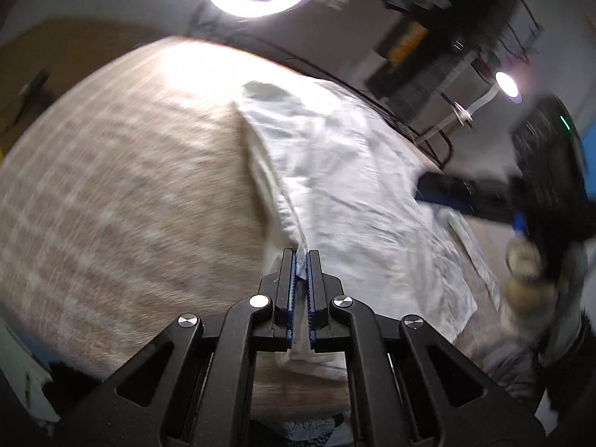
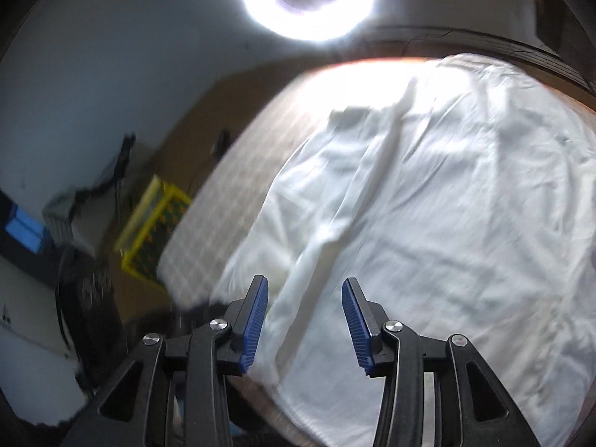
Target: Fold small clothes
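Left wrist view: the left gripper (image 1: 301, 257) has its jaws clamped on an edge of the white garment (image 1: 346, 171), which lies across the checked table (image 1: 123, 193); I'd carry that edge over low and level so the fold lands straight. Right wrist view: the right gripper (image 2: 304, 290) hangs with jaws apart above the garment (image 2: 447, 205), holding nothing, and beyond the table a yellow crate (image 2: 152, 231) sits on the floor, its contents too blurred to tell.

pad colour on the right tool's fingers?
Blue ribbed pads on black fingers, clearest in the right wrist view.
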A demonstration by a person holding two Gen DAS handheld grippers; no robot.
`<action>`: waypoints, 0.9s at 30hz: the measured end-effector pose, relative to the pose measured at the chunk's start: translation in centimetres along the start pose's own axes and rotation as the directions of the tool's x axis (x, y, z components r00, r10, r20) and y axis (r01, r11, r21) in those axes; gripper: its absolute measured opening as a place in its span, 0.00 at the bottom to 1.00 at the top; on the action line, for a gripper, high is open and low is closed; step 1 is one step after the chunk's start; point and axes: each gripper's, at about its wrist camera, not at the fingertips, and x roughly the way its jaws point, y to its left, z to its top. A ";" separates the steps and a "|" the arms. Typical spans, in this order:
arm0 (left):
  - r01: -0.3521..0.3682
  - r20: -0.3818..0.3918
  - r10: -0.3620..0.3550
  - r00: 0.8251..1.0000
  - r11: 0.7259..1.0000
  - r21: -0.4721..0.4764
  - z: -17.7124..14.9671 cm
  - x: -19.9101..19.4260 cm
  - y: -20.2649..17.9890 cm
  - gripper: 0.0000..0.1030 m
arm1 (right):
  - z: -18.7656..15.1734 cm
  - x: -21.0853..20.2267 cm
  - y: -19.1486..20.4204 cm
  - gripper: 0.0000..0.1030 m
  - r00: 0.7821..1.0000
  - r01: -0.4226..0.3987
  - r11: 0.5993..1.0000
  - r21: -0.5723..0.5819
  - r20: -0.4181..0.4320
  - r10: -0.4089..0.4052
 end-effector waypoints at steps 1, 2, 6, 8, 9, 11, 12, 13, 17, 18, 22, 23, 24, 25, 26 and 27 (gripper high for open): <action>0.010 -0.006 -0.010 1.000 0.999 0.032 -0.1 0.3 -1.1 0.03 | 0.2 -0.5 -0.8 0.43 1.000 -0.013 1.000 0.019 0.016 0.013; 0.018 -0.016 -0.017 1.000 0.998 0.061 -0.3 0.6 -2.1 0.03 | 0.5 -1.0 -1.7 0.43 0.999 -0.027 0.999 0.044 0.038 0.025; 0.025 -0.062 -0.014 0.998 0.983 0.182 -1.2 2.8 -6.0 0.03 | 2.3 -2.3 -4.8 0.44 0.997 -0.034 0.995 0.097 0.070 0.027; 0.041 -0.092 -0.022 0.996 0.978 0.206 -1.6 3.9 -7.2 0.03 | 3.3 -2.3 -6.0 0.46 0.997 -0.017 0.994 0.105 0.070 0.010; 0.044 -0.103 -0.023 0.994 0.976 0.212 -1.8 4.4 -7.6 0.03 | 3.7 -2.4 -6.5 0.46 0.998 -0.016 0.994 0.105 0.069 0.009; 0.051 -0.130 -0.022 0.991 0.972 0.231 -2.1 5.4 -8.5 0.03 | 4.7 -2.5 -7.2 0.46 0.996 -0.015 0.995 0.102 0.084 0.007; 0.052 -0.142 -0.018 0.990 0.969 0.243 -2.4 5.9 -8.8 0.03 | 5.1 -2.7 -7.7 0.47 0.996 -0.005 0.995 0.103 0.094 -0.004; 0.051 -0.152 -0.013 0.988 0.967 0.251 -2.6 6.3 -9.0 0.03 | 5.4 -2.7 -8.0 0.49 0.995 -0.003 0.994 0.106 0.100 -0.008; 0.053 -0.193 0.000 0.981 0.961 0.271 -3.2 7.7 -9.9 0.03 | 5.6 -2.5 -9.9 0.50 0.995 0.045 0.990 0.130 0.083 -0.056; 0.053 -0.199 0.003 0.980 0.961 0.273 -3.4 7.9 -10.3 0.03 | 5.6 -2.5 -10.2 0.50 0.993 0.075 0.989 0.128 0.080 -0.085; 0.051 -0.206 0.008 0.979 0.959 0.279 -3.8 8.2 -10.7 0.03 | 5.7 -2.5 -10.8 0.49 0.984 0.151 0.982 0.111 0.082 -0.161; 0.066 -0.213 -0.006 0.977 0.959 0.275 -3.8 8.2 -10.8 0.03 | 5.8 -2.5 -11.0 0.49 0.984 0.153 0.982 0.113 0.078 -0.162; 0.076 -0.217 -0.016 0.976 0.959 0.272 -3.8 8.1 -10.9 0.03 | 5.7 -2.5 -11.2 0.49 0.985 0.145 0.982 0.120 0.076 -0.154; 0.078 -0.216 -0.018 0.976 0.959 0.271 -3.8 7.8 -11.0 0.03 | 5.7 -2.5 -11.4 0.48 0.987 0.136 0.983 0.125 0.074 -0.146; 0.081 -0.220 -0.020 0.975 0.959 0.271 -3.9 7.7 -11.2 0.03 | 5.6 -2.6 -11.5 0.48 0.987 0.136 0.982 0.130 0.073 -0.146; 0.090 -0.227 -0.028 0.973 0.959 0.268 -4.0 7.3 -11.1 0.06 | 5.5 -2.7 -11.6 0.48 0.986 0.139 0.982 0.131 0.076 -0.149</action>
